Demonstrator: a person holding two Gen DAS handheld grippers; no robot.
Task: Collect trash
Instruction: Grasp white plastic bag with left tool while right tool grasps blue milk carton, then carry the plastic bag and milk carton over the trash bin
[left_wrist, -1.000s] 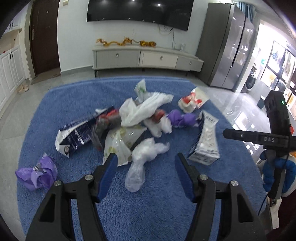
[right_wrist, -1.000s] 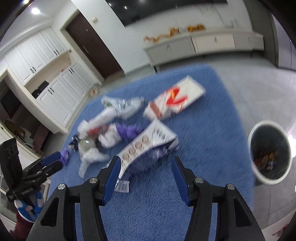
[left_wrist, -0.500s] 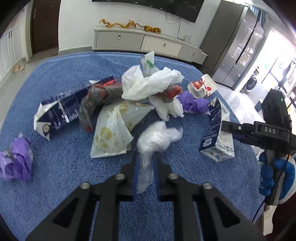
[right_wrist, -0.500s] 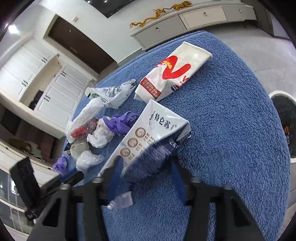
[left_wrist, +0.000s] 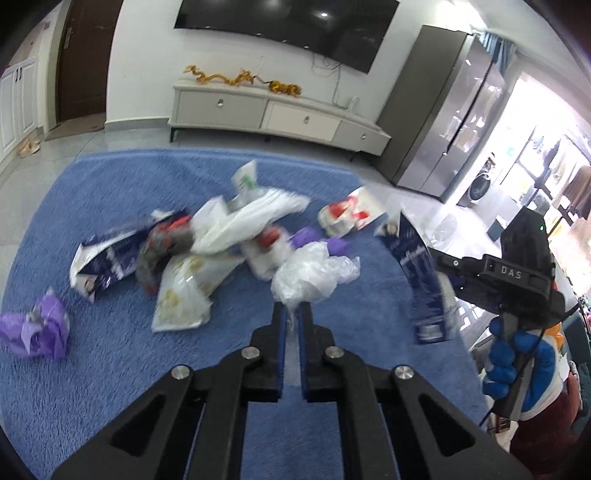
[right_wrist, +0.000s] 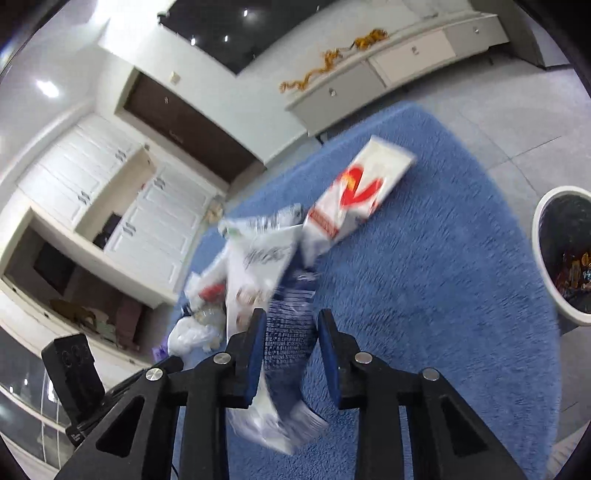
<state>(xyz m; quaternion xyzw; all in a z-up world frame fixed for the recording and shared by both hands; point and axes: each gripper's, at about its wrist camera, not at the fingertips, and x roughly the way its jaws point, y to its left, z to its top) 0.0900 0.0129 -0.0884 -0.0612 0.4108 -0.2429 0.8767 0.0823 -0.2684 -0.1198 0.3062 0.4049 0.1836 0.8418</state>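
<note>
A person clearing litter from a blue rug (left_wrist: 110, 369) lifts two pieces at once: the left gripper (left_wrist: 291, 314) is pinched tight on the tail of a crumpled clear plastic bag (left_wrist: 314, 273), while the right gripper (right_wrist: 291, 321) clamps a blue-and-white carton (right_wrist: 284, 339), its body hanging between the jaws. The white trash bin (right_wrist: 543, 266) stands off the rug's edge to the right, already holding some wrappers. The rest of the pile, among it a red-and-white carton (right_wrist: 362, 192) and a purple bag (left_wrist: 40, 328), lies on the rug. Done well, this step means keeping both grips firm and carrying each piece fully over the rim before letting go; the carton appears, through motion blur, to be held near one end, so it may swing.
</note>
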